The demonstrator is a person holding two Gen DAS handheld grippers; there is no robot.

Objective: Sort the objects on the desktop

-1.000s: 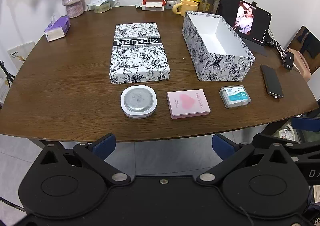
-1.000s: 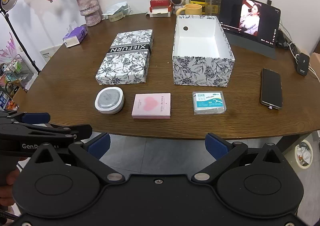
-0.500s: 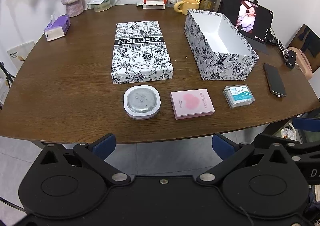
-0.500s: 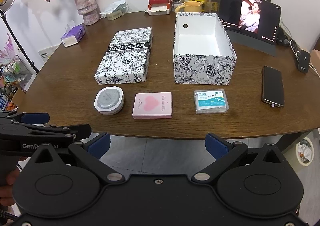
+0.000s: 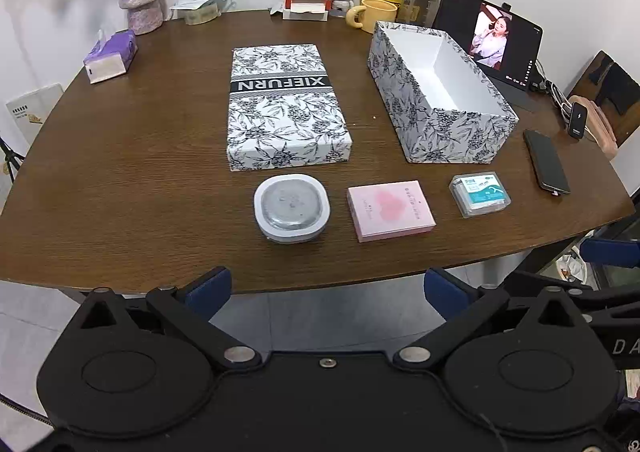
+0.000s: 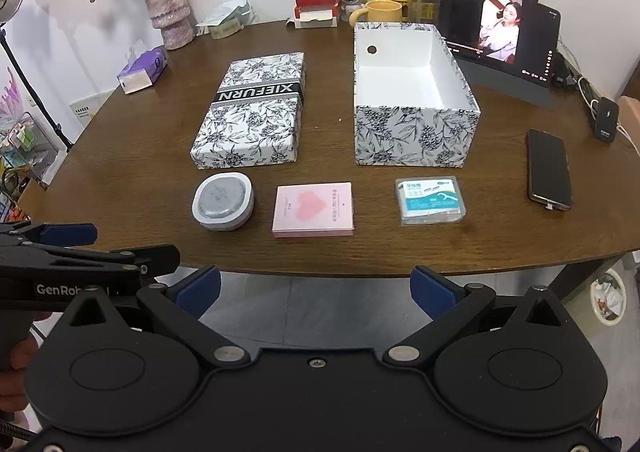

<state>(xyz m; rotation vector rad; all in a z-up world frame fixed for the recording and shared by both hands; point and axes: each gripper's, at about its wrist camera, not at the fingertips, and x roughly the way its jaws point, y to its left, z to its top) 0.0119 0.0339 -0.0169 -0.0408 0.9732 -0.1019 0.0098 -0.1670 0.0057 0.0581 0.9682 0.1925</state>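
Three small items lie in a row near the table's front edge: a round white case [image 5: 292,208] [image 6: 223,201], a pink heart card box [image 5: 390,210] [image 6: 313,209] and a clear floss-pick box [image 5: 479,194] [image 6: 430,200]. Behind them stand an empty open floral box [image 5: 440,100] [image 6: 412,100] and its floral lid [image 5: 284,108] [image 6: 256,112], top up. My left gripper [image 5: 326,286] and right gripper [image 6: 314,286] both hang open off the front edge, holding nothing. The left gripper also shows from the side [image 6: 92,252] in the right wrist view.
A black phone [image 5: 546,166] [image 6: 549,169] lies right of the open box. A tablet [image 6: 498,30], a yellow mug [image 5: 372,14], a flower vase [image 6: 170,18], a purple tissue pack [image 5: 111,56] and other clutter line the wooden table's [image 5: 120,172] far side.
Both views have crept slightly forward toward the table; the items sit a little closer and higher in frame. Nothing on the table has moved, and both grippers stay open.
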